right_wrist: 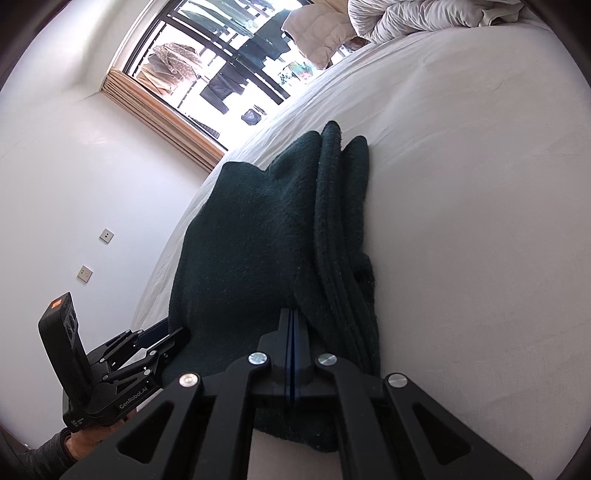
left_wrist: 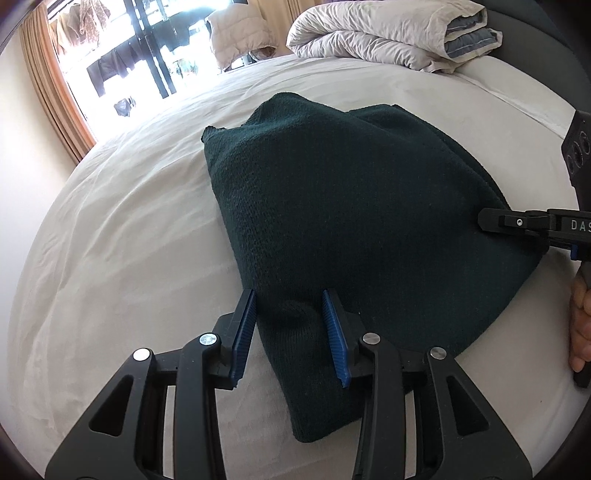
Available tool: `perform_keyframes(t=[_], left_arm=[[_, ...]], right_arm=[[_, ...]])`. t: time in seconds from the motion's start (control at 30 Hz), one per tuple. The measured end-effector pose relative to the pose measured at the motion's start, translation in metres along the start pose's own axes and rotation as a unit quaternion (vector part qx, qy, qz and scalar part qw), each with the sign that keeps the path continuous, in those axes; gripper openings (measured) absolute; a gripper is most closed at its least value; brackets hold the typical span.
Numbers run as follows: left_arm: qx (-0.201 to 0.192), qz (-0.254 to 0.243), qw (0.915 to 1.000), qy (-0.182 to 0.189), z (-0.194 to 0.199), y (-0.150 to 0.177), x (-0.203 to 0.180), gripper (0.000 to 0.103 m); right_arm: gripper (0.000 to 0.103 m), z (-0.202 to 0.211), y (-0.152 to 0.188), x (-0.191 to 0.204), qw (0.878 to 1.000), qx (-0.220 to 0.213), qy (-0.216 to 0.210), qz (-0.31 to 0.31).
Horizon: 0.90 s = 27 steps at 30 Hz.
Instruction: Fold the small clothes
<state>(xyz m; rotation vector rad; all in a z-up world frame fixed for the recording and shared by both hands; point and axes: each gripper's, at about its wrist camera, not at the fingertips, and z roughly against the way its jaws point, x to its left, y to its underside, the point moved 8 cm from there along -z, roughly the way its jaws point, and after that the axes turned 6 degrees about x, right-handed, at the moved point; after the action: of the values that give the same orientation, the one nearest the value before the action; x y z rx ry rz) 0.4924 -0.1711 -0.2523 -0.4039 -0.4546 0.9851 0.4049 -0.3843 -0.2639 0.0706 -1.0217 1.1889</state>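
A dark green knit garment lies folded in layers on the white bed sheet. My left gripper straddles its near corner. The blue pads stand partly apart with a thick pucker of knit squeezed between them. My right gripper comes in from the right and meets the garment's right edge. In the right wrist view that gripper has its pads together, pinching a layer of the garment, and a fold line runs away from its tip. The left gripper shows there at the garment's lower left edge.
A rolled white duvet sits at the far end of the bed. A window with hanging clothes is at the upper left. A person's hand holds the right gripper's handle. Wall sockets are on the white wall beside the bed.
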Motion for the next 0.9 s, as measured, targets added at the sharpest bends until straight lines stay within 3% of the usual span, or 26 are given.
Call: perform_keyframes(t=[0.23,0.4,0.47,0.57,0.6,0.63,0.7,0.77,0.9], left_arm=[[0.000,0.005,1.0000,0.008,0.000,0.008,0.004,0.036],[-0.006,0.023,0.9990,0.037,0.007,0.018,0.010,0.038],[-0.007,0.043,0.9971,0.062,0.013,0.025,0.017,0.046],[-0.020,0.083,0.9920,0.092,0.029,0.034,0.036,0.060],[-0.029,0.096,0.9900,0.099,0.036,0.035,0.045,0.062],[-0.038,0.109,0.9880,0.103,0.041,0.035,0.054,0.067],[-0.046,0.139,0.9810,0.127,0.045,0.032,0.069,0.077],[-0.035,0.172,0.9700,0.168,0.039,0.025,0.080,0.078],[-0.006,0.214,0.9494,0.230,0.013,0.007,0.085,0.078]], right_arm=[[0.000,0.017,0.010,-0.003,1.000,-0.016,-0.012,-0.018],[0.000,0.037,0.018,-0.008,0.999,-0.026,-0.021,-0.032],[0.005,0.047,0.020,-0.007,0.999,-0.032,-0.025,-0.031],[0.033,0.070,0.018,-0.001,0.998,-0.053,-0.007,-0.016],[0.050,0.077,0.015,0.001,0.998,-0.062,-0.005,-0.015],[0.054,0.085,0.010,0.002,0.997,-0.073,-0.012,-0.015],[0.055,0.092,-0.004,0.001,0.996,-0.083,-0.016,-0.021],[0.058,0.086,-0.020,0.002,0.997,-0.071,-0.011,-0.021],[0.058,0.044,-0.046,0.006,1.000,-0.001,0.004,-0.012]])
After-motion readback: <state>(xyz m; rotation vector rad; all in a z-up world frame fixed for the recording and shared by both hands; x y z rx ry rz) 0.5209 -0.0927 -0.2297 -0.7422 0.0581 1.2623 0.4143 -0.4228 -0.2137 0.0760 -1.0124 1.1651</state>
